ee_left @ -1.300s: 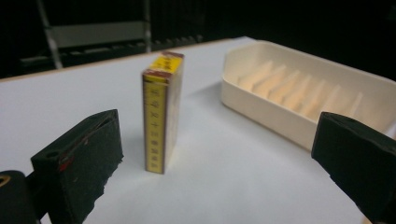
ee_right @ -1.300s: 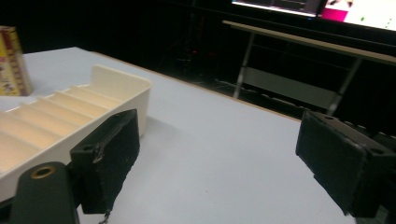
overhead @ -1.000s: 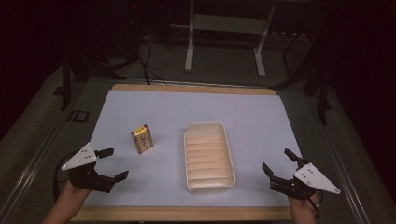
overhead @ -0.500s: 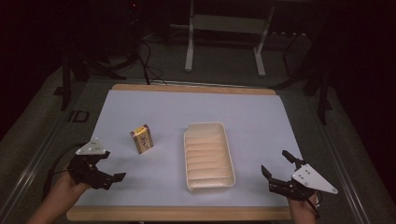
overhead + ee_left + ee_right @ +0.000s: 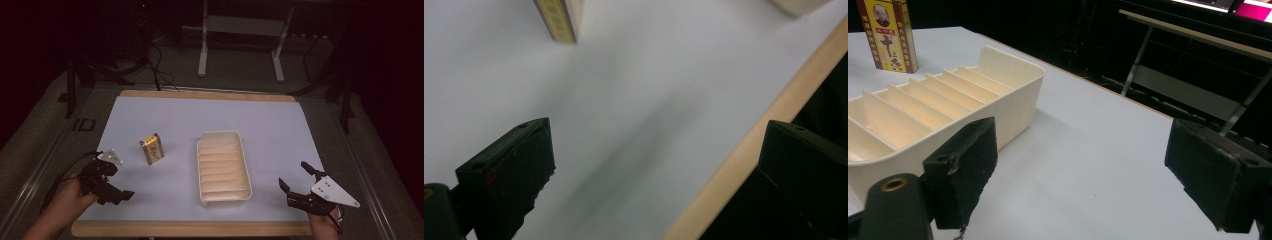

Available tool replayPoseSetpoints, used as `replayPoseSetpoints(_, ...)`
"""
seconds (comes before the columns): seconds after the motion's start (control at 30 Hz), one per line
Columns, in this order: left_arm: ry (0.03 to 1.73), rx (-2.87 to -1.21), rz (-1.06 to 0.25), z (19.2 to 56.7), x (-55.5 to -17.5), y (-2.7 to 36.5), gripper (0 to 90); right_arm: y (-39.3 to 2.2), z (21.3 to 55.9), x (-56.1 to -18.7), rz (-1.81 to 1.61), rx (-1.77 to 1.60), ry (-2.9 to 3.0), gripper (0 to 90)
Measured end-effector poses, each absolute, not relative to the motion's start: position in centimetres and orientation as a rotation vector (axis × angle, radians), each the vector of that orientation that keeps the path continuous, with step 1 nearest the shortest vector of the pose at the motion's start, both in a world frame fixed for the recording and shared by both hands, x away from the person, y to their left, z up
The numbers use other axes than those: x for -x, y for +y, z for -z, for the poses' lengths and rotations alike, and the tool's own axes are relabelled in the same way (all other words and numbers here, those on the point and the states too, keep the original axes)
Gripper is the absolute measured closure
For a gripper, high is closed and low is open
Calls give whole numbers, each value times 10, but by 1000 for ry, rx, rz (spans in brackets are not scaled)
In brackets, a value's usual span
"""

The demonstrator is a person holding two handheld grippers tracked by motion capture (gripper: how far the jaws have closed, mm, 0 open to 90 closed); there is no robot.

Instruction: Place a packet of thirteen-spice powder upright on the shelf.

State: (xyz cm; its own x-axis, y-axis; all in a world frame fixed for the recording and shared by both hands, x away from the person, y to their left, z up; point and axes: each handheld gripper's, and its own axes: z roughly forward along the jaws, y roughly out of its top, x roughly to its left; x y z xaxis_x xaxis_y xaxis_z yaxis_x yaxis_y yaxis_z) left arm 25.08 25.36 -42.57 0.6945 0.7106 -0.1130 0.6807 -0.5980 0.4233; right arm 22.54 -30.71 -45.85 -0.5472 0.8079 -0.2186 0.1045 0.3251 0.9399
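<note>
Your left gripper (image 5: 116, 192) is spread wide with nothing between its jaws, the small box (image 5: 152, 149) standing just ahead of it. Your right gripper (image 5: 1088, 170) is spread too; its view reveals the tray's (image 5: 1013, 95) dividers and the box's printed front.

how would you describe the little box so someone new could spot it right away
On the white table sheet, look left of the cream slotted tray. The little box stands upright there, apart from the tray: yellow and dark red with printed characters, unlike the plain tray.
</note>
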Motion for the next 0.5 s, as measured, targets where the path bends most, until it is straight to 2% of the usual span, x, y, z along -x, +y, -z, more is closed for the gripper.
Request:
replayPoseSetpoints(0.27, 1170, -2545, 8, 427, -255, 248, 18, -306, 458, -224, -1253, -794, 1889, 137)
replayPoseSetpoints(0.47, 1239, -2652, -8, 424, -260, 241, 19, -304, 459, -225, -1245, -779, 1904, 137)
replayPoseSetpoints(0.5, 1250, -2649, 29, 423, -261, 240, 19, -303, 459, -225, -1243, -776, 1909, 137)
